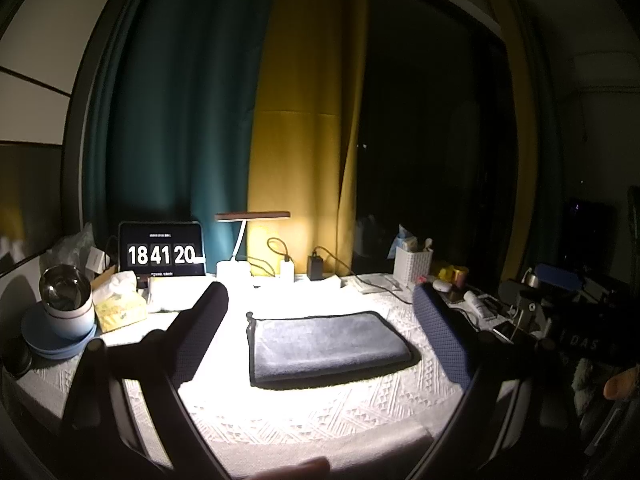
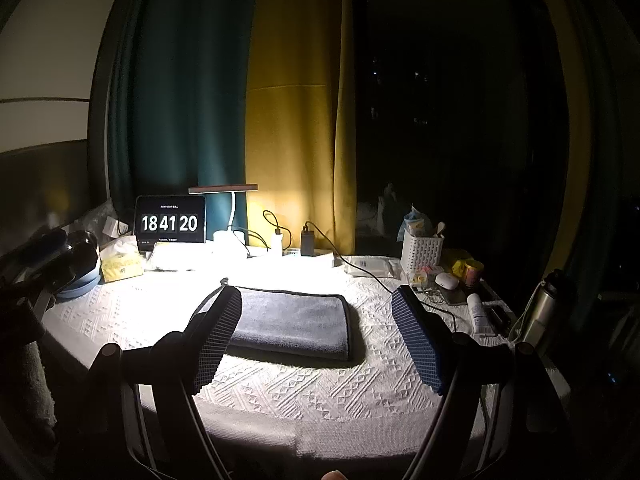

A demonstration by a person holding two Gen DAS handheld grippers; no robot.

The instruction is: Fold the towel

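A grey towel with a dark border (image 1: 326, 346) lies folded into a flat rectangle on the white patterned tablecloth (image 1: 304, 416), under the lamp light. It also shows in the right wrist view (image 2: 292, 322). My left gripper (image 1: 320, 300) is open and empty, held above the table in front of the towel, a finger on each side of it. My right gripper (image 2: 316, 300) is open and empty too; its left finger (image 2: 218, 336) overlaps the towel's left end in the view.
A tablet clock (image 1: 160, 254), desk lamp (image 1: 252, 216), chargers and cables (image 1: 316, 266) line the back. Cup on blue plates (image 1: 64, 312) and tissue box (image 1: 120, 308) stand left. White basket (image 2: 422, 250), small items and a steel bottle (image 2: 546, 308) crowd the right.
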